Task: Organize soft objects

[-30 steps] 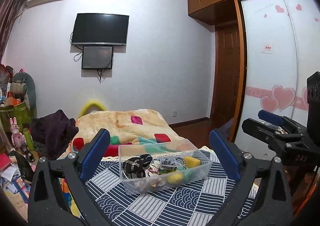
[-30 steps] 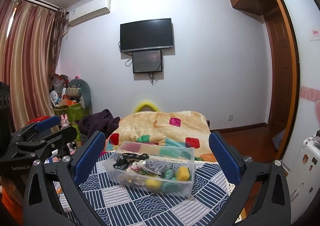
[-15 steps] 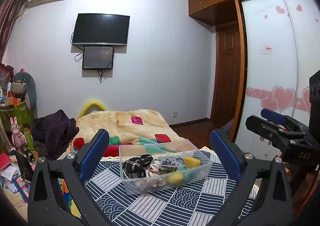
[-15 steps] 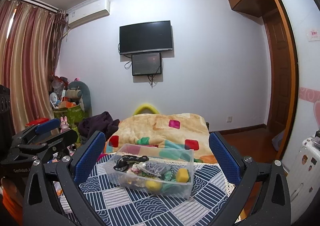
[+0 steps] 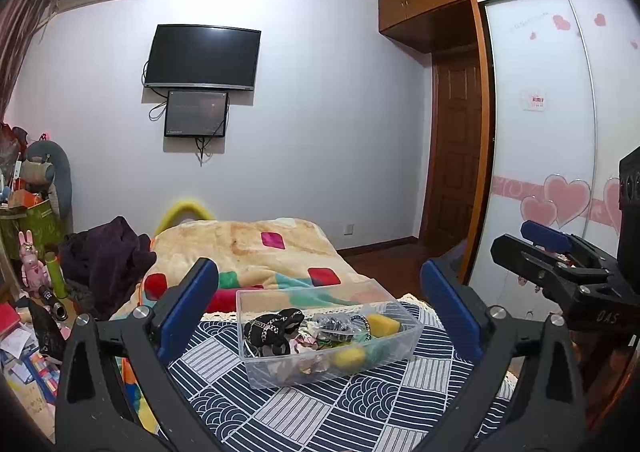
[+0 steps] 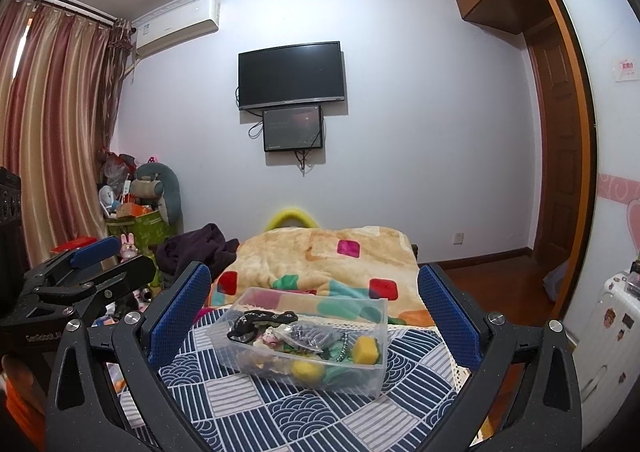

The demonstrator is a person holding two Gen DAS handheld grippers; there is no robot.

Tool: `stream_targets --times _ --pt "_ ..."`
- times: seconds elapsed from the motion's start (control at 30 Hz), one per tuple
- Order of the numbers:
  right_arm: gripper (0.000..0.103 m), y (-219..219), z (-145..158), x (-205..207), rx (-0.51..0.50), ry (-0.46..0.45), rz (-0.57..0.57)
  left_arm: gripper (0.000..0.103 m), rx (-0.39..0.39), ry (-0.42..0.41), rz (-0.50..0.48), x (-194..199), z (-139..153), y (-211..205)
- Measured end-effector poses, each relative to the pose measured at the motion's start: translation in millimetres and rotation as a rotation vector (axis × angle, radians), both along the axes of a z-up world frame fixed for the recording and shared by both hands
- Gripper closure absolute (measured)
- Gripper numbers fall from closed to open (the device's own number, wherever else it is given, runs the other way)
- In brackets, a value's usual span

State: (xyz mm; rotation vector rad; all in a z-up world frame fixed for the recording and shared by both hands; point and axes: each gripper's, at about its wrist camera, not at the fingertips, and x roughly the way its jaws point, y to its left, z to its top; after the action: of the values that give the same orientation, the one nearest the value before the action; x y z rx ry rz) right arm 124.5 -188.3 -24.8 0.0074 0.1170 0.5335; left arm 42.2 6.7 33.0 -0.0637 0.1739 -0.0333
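Left gripper [image 5: 318,294] and right gripper [image 6: 314,292], both spread wide and empty, held above the patterned tabletop [image 6: 304,418]. Between their fingers: a clear plastic box [image 5: 320,366] on the tabletop, containing a black soft toy [image 5: 272,330], yellow sponges [image 6: 367,350] and other small items.

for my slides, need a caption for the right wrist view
Open right gripper faces a clear bin of soft items on a patterned cloth.

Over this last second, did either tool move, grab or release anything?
Hardly any change. The left tool and right tool stay wide open and empty, hovering short of the clear bin; only a slight camera drift. The bin and its soft items sit unmoved on the patterned cloth.
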Motion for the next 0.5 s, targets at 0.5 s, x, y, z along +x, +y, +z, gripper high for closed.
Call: stream_targets --times 0.5 --pt "0.000 -2.0 0.7 0.8 0.005 0.006 -0.008 0.000 -0.009 0.007 0.003 1.9 -3.1 -0.4"
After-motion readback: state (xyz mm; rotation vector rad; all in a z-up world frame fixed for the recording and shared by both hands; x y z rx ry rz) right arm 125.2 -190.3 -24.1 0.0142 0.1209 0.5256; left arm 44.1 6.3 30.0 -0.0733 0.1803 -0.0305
